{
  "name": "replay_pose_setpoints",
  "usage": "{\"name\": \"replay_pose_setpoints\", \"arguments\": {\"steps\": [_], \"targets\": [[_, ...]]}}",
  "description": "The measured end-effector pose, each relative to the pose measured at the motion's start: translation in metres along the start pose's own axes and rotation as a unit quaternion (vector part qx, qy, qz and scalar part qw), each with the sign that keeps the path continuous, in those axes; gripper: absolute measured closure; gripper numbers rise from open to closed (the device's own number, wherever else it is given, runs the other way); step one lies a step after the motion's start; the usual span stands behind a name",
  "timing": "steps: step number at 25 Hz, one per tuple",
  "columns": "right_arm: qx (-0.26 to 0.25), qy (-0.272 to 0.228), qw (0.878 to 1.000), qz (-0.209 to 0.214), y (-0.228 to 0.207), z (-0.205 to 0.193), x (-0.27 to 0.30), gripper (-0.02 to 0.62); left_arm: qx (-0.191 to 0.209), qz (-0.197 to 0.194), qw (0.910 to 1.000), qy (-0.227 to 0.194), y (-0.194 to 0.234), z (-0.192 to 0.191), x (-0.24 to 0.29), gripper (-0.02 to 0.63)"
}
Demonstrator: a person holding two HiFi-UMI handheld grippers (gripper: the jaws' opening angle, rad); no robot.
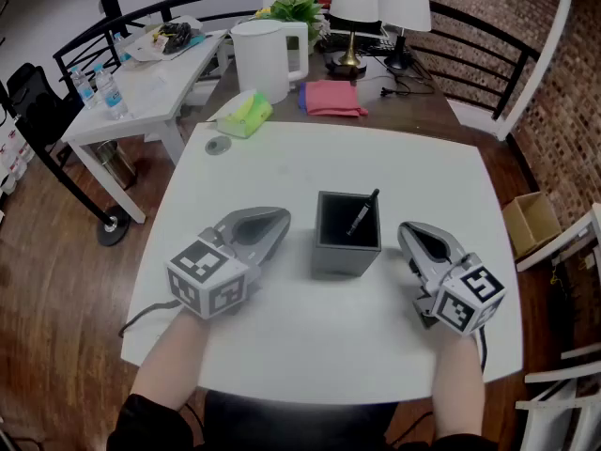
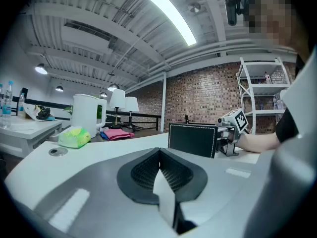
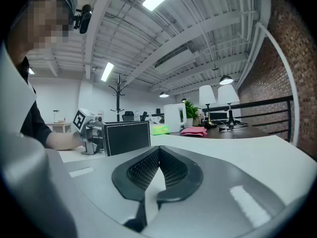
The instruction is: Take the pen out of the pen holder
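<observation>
Found black pen (image 1: 362, 216) inside dark square pen holder (image 1: 346, 255), leaning toward its far right corner, top end just clear of the rim. Noted holder upright near the middle of white table (image 1: 282, 163), touched by neither tool. Recorded left gripper (image 1: 280, 218) just left of the holder, jaws clenched together on nothing. Recorded right gripper (image 1: 408, 229) just right of the holder, likewise pressed closed and empty. Logged at the far table edge: green-yellow packet (image 1: 244, 114). Logged beyond, on dark desk (image 1: 413, 101): white kettle (image 1: 263, 56), pink cloth (image 1: 332, 99), two table lamps (image 1: 355, 12), potted plant (image 1: 297, 7). Seen at left: water bottles (image 1: 110, 92) on white side table (image 1: 155, 87).
</observation>
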State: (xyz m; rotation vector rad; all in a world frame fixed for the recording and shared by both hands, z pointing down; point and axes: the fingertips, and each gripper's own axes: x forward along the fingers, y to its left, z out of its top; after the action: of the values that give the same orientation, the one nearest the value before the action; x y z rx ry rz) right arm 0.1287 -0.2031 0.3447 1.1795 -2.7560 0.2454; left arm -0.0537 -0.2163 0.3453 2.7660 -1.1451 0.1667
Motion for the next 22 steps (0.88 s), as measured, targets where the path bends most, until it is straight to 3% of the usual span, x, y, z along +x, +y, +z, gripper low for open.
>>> {"name": "replay_pose_setpoints", "arguments": {"steps": [11,22], "targets": [[0.014,-0.020,1.000,-0.018,-0.005,0.007,0.000,0.581,0.000,-0.005,1.0000,0.003,-0.002,-0.002,-0.001,0.604],[0.024,-0.065,0.997,0.023,0.011,0.067,0.005,0.543,0.002,-0.009,1.0000,0.002,-0.003,-0.002,-0.001,0.603]]}}
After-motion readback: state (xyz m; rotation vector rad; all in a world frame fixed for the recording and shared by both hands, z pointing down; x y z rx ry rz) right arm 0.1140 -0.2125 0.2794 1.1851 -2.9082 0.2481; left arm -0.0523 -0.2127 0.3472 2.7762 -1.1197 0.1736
